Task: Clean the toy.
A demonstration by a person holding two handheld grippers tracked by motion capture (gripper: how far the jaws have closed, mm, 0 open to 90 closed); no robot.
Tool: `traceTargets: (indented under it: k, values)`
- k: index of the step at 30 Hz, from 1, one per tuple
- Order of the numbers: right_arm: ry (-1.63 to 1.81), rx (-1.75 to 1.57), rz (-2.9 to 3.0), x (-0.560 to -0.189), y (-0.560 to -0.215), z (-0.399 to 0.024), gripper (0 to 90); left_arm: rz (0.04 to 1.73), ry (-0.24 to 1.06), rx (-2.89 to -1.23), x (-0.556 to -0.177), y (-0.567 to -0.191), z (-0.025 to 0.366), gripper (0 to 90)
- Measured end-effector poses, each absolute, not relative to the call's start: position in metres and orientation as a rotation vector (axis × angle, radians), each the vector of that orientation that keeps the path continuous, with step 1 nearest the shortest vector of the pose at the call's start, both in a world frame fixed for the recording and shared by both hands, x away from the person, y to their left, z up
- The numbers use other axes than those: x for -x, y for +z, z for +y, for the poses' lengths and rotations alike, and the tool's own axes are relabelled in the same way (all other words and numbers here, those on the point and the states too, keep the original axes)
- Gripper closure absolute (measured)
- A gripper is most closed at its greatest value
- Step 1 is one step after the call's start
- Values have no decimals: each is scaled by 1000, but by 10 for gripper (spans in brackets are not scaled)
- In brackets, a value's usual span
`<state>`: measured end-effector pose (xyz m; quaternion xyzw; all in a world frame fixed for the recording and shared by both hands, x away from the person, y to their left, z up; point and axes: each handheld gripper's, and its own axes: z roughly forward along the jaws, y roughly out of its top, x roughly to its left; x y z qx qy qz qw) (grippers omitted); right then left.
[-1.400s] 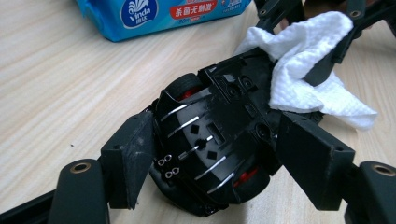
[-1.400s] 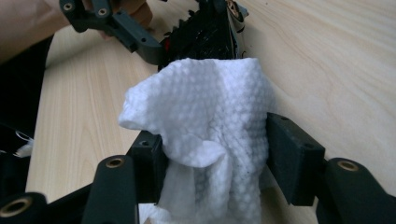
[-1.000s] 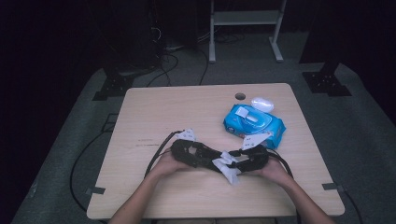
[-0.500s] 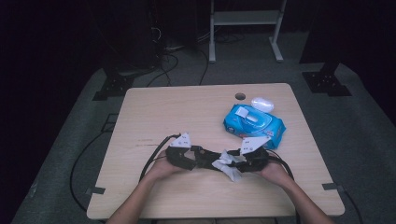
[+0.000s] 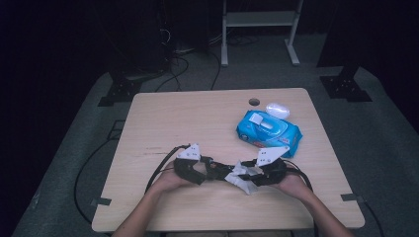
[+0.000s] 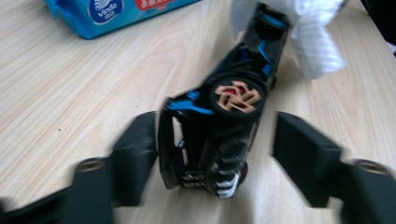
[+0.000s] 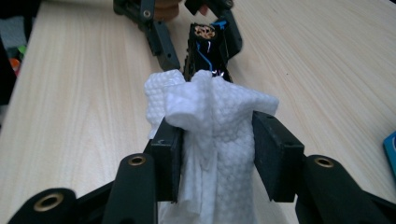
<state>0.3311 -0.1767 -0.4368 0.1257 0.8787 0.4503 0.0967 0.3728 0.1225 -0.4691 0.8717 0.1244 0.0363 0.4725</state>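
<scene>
A black toy car (image 5: 220, 173) with blue trim lies on its side on the table's front middle, a copper-coloured wheel (image 6: 236, 95) facing up. My left gripper (image 5: 210, 173) straddles one end of the car (image 6: 224, 121). Its jaws have just been opening and now stand open, the right jaw clear of the car. My right gripper (image 5: 247, 177) is shut on a white wet wipe (image 7: 210, 116), bunched against the car's other end (image 7: 208, 42). Its jaws have just eased slightly, with the wipe still pinched between the pads.
A blue pack of wipes (image 5: 268, 129) lies at the back right of the wooden table (image 5: 197, 118), with a small white case (image 5: 277, 109) behind it and a cable hole (image 5: 254, 102) beside that. Black cables trail off the table's front left.
Both hands stay at the car in almost the same place. The left gripper has edged slightly to the left.
</scene>
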Motion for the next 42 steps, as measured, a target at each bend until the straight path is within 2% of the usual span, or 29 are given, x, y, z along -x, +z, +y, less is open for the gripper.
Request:
traceTargets:
  k: [4, 10, 14, 27, 36, 42]
  values:
    - [1382, -394, 2591, -331, -434, -179, 590, 283, 86, -2146, -373, -470, 118, 276]
    - [1435, -454, 2551, -332, -428, -178, 739, 206, 120, -2171, -369, -471, 116, 473]
    - [1380, -487, 2526, -335, -425, -166, 784, 206, 157, -2161, -368, -471, 116, 569]
    - [1367, -509, 2539, -344, -429, -100, 790, 224, 169, -2152, -366, -471, 116, 577]
    - [1329, -670, 2464, -352, -430, -137, 793, 233, 171, -2144, -365, -472, 114, 577]
    - [1379, -626, 2468, -347, -432, -113, 793, 223, 180, -2155, -364, -472, 112, 573]
